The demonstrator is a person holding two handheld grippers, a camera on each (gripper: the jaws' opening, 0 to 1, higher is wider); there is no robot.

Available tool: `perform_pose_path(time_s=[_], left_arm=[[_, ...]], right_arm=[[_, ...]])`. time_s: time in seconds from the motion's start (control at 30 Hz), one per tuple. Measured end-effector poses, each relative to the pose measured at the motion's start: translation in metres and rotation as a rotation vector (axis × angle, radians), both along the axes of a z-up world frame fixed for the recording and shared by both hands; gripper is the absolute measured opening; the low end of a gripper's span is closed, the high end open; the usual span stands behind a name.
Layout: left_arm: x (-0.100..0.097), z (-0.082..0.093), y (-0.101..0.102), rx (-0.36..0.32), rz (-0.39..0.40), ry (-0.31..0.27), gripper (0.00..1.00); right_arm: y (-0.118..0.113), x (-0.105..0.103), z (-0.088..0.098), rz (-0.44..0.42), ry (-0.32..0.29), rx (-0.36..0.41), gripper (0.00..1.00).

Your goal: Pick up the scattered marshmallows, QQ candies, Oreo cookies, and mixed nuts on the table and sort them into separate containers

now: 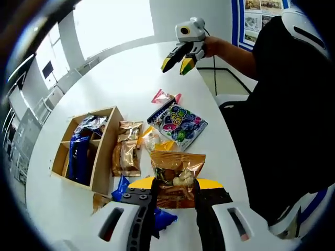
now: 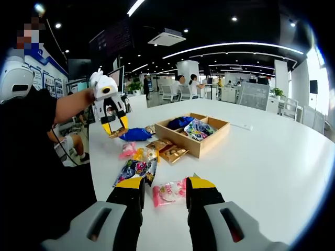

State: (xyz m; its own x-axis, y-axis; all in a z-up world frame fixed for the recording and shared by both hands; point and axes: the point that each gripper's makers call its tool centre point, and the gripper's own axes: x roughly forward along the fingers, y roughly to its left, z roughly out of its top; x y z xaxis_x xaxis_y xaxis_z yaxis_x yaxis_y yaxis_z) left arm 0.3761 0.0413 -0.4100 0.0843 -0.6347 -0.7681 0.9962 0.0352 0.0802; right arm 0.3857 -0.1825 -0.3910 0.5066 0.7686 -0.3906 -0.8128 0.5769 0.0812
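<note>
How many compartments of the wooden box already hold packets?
2 that can be made out: in the wooden box, one holds dark blue packets, one a colourful packet. Others may be hidden behind the walls.

— What do you see past your work?
— A white round tabletop (image 2: 272, 157), office desks with chairs (image 2: 170, 93) behind it, and bright ceiling light strips (image 2: 230, 47).
— And to your left?
— A blue-framed wall poster (image 1: 257, 21).

One wooden tray (image 2: 209, 142), two hand-held grippers, one pink marshmallow packet (image 2: 168, 192), one nut packet (image 1: 175, 175)
</note>
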Motion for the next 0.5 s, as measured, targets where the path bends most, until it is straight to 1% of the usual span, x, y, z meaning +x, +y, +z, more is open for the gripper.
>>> perform_pose_path(time_s=[0.13, 0.23, 0.5], left_arm=[[0.007, 0.004, 0.000, -0.007, 0.017, -0.012, 0.32], [0.018, 0.010, 0.002, -0.027, 0.041, -0.012, 0.33], [0.032, 0.019, 0.001, -0.056, 0.073, -0.035, 0.33]], right_arm=[[0.000, 0.000, 0.000, 0.002, 0.000, 0.000, 0.28], [-0.001, 0.001, -0.001, 0.000, 0.000, 0.003, 0.28], [-0.002, 0.000, -0.006, -0.006, 0.009, 0.007, 0.28]])
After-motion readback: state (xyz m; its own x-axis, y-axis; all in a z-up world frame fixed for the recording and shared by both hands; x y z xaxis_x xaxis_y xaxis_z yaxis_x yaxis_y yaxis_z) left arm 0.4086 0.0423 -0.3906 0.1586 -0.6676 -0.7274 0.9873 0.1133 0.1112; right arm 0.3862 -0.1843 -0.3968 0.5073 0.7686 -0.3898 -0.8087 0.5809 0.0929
